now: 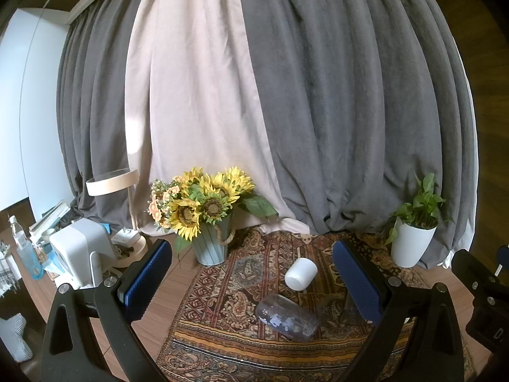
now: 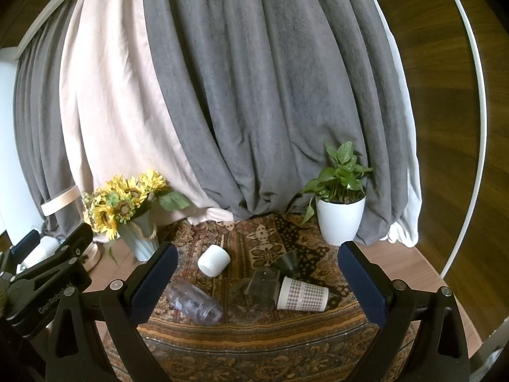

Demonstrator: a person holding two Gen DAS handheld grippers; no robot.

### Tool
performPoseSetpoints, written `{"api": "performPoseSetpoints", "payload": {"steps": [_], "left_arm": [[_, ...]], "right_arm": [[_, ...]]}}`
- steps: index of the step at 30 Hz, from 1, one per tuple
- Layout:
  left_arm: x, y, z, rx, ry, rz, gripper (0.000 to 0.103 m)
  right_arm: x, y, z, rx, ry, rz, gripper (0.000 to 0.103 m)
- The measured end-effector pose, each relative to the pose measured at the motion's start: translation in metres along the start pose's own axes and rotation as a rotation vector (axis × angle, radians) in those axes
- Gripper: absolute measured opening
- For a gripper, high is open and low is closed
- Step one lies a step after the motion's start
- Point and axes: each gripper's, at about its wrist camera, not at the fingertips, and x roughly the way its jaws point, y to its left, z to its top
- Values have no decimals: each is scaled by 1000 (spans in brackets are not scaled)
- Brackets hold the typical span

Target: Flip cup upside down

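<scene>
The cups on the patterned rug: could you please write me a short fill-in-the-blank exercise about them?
1. The white cup and the checked paper cup both lie on their ____.
2. The clear plastic cup rests on the patterned ____.
3. The left gripper and right gripper both hold ____.
4. The white pot holds a green ____.

Missing words: sides; rug; nothing; plant

Sunflower bouquet [image 1: 203,203], potted plant [image 2: 340,210], lamp [image 1: 114,184] and patterned rug [image 2: 254,334] before curtains [image 1: 318,95].

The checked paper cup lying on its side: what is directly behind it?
Behind the checked paper cup lie a clear square glass and a dark cone-shaped cup, all on the patterned rug. The paper cup hides part of the glass.
</scene>
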Motion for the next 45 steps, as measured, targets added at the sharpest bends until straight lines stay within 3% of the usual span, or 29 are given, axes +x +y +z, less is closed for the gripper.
{"api": "performPoseSetpoints", "payload": {"steps": [20,21,25,39,40,45], "left_arm": [[-2,1,-1,11,2,-33,103],[-2,0,-1,22,1,-86,103],[-2,1,-1,30,0,-125,103],[5,4,0,30,12,-130,103],[8,3,0,39,10,-190,103],[15,3,-2,45,24,-180,103]], "right_arm": [[2,0,-2,-1,1,1,101],[3,0,-2,-3,1,-1,101],[3,-1,-2,-3,0,1,101],[8,2,-2,-9,9,4,101],[9,2,-2,-11,12,4,101],[18,7,0,-23,27,14,101]]}}
